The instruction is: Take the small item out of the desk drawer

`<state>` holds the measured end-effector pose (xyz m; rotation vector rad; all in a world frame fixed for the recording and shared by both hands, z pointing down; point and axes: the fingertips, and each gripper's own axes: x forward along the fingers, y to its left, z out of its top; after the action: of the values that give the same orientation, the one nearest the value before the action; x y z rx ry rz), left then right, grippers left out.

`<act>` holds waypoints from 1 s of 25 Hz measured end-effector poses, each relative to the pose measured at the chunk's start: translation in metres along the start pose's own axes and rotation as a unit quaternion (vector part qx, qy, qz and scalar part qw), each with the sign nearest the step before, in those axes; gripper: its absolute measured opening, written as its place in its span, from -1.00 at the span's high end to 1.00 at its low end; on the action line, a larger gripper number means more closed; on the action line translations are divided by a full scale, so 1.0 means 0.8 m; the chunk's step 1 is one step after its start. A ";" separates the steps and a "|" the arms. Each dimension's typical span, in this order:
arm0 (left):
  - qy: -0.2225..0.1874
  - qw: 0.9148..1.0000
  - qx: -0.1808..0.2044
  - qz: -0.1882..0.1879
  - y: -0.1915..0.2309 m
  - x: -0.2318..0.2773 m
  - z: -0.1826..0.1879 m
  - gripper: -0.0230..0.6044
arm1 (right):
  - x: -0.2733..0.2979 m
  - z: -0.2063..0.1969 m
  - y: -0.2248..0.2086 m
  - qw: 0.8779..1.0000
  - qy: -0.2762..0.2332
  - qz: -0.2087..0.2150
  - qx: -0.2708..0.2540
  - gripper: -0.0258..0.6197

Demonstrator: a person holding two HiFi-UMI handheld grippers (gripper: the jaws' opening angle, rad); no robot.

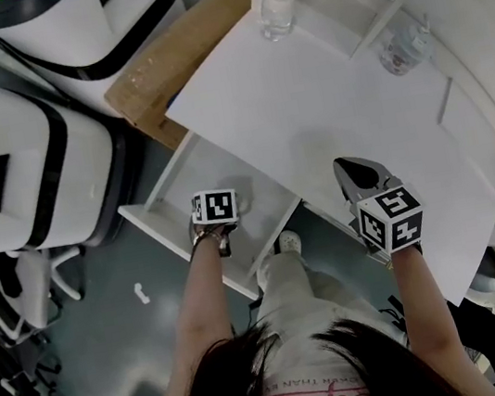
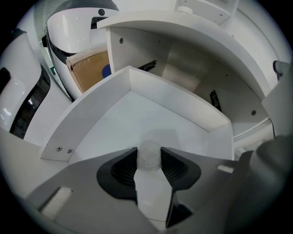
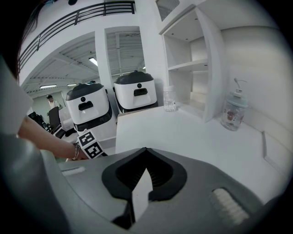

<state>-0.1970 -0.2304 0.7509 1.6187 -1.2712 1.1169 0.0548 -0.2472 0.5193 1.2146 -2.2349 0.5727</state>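
The white desk drawer (image 2: 174,98) stands pulled open under the white desktop (image 1: 308,107). My left gripper (image 2: 149,150) points steeply down into it, shut on a small white fuzzy ball (image 2: 149,159) that sits between the ribbed pads just above the drawer floor. In the head view only the left gripper (image 1: 231,212) under its marker cube shows, over the open drawer (image 1: 162,218). My right gripper (image 1: 356,171) hovers over the desktop's front edge, and in its own view the right gripper (image 3: 145,150) is shut and holds nothing.
A clear jar (image 1: 277,10) and a pump bottle (image 1: 406,48) stand at the back of the desk, by a white shelf unit (image 3: 201,68). White machines (image 1: 27,173) and a cardboard box (image 1: 177,58) stand left of the drawer. The person's legs are below the desk edge.
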 end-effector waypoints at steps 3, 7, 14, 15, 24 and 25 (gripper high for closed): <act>0.002 1.000 -0.004 -0.001 0.000 -0.004 -0.001 0.38 | 0.001 0.002 0.003 1.000 -0.003 0.003 -0.001 0.92; 0.000 1.000 -0.014 -0.002 0.003 -0.011 0.000 0.38 | -0.001 0.007 0.006 1.000 -0.006 0.007 -0.001 0.92; -0.017 1.000 -0.018 0.008 0.002 -0.033 0.014 0.38 | -0.006 0.014 0.008 1.000 -0.010 0.016 -0.002 0.92; -0.017 1.000 -0.020 0.009 0.002 -0.037 0.015 0.38 | -0.007 0.015 0.009 1.000 -0.011 0.018 -0.003 0.92; -0.039 0.998 -0.043 0.020 -0.002 -0.069 0.019 0.38 | -0.011 0.024 0.018 0.999 -0.017 0.039 -0.007 0.92; -0.043 0.998 -0.044 0.023 -0.002 -0.074 0.020 0.38 | -0.012 0.025 0.019 0.999 -0.018 0.040 -0.009 0.92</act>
<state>-0.1997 -0.2275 0.6900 1.5950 -1.4004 1.0136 0.0416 -0.2449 0.4961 1.1395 -2.3223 0.5650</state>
